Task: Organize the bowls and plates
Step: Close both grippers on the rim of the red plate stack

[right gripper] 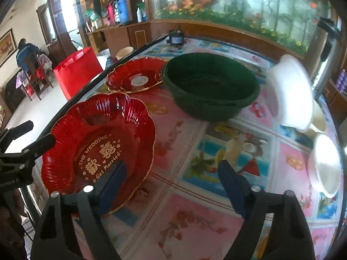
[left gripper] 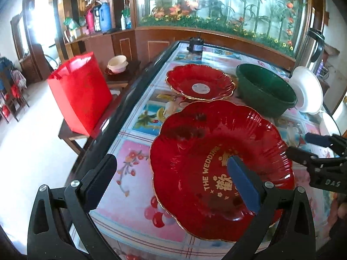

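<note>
A red scalloped wedding plate (left gripper: 219, 164) (right gripper: 99, 143) lies on the table in front of both grippers. A second red plate (left gripper: 200, 82) (right gripper: 135, 78) lies farther back. A dark green bowl (left gripper: 264, 86) (right gripper: 210, 84) stands to its right. A white bowl (left gripper: 308, 88) (right gripper: 290, 95) is tilted at the right, and another white bowl (right gripper: 325, 162) sits nearer. My left gripper (left gripper: 173, 182) is open, its right finger over the near plate. My right gripper (right gripper: 173, 182) is open and empty, its left finger over the plate's near rim.
The table (right gripper: 195, 216) has a glass top over a flowery cloth and a dark left edge (left gripper: 121, 112). A small dark jar (left gripper: 196, 45) stands at the far end. A red bag (left gripper: 80, 91) sits on a stool left of the table. A steel kettle (right gripper: 325, 49) stands far right.
</note>
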Available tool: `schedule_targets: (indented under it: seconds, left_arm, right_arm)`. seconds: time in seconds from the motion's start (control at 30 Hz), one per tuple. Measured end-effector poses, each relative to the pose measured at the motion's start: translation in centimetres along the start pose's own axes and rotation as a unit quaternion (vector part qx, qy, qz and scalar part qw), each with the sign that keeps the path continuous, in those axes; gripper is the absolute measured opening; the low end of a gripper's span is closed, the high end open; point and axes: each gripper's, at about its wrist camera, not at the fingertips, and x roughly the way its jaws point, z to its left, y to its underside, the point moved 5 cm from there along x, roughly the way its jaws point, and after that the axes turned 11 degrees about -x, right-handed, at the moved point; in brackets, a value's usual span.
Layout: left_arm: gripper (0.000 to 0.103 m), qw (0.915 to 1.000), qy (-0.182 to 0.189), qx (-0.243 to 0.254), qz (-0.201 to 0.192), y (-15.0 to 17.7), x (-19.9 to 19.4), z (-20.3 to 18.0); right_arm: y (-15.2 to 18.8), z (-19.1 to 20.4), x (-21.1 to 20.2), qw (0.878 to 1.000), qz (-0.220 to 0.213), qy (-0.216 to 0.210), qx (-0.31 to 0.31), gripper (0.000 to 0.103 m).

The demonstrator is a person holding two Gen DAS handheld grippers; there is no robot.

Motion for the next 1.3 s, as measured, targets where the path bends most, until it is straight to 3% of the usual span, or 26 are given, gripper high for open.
schedule_targets:
  seconds: [0.07, 0.43, 1.0, 1.1, 1.13, 1.2, 1.3]
  left_arm:
    - [0.103, 1.0, 0.002, -0.009, 0.001, -0.1, 0.4, 0.6]
    - [0.103, 0.9993, -0.025, 0.015, 0.025, 0.2, 2.8, 0.6]
    - [0.101, 0.9983, 0.008, -0.005, 0.058, 0.3, 4.4, 0.5]
    - [0.086, 0.9973, 0.016, -0.009, 0.071, 0.6, 4.8, 0.5]
    - [0.072, 0.9969, 0.019, -0.009, 0.076, 0.7, 5.1, 0.4]
    - [0.056, 0.9959, 0.019, -0.007, 0.088, 1.0, 5.6, 0.3]
    - [0.047, 0.9958, 0.007, 0.002, 0.091, 1.5, 6.0, 0.0]
  right_arm:
    - [-0.3, 0.4, 0.7, 1.0, 0.007, -0.004, -0.008, 0.067]
    - [-0.3, 1.0, 2.7, 0.999, 0.027, -0.035, -0.017, 0.035]
    - [-0.4, 1.5, 3.8, 0.998, 0.032, -0.055, -0.029, 0.032]
    - [-0.6, 1.7, 3.8, 0.997, 0.034, -0.061, -0.033, 0.025]
    - [-0.6, 1.8, 3.8, 0.997, 0.035, -0.061, -0.036, 0.023]
    - [-0.6, 2.0, 3.9, 0.997, 0.037, -0.064, -0.038, 0.021]
    - [-0.5, 2.5, 4.1, 0.996, 0.038, -0.072, -0.039, 0.019]
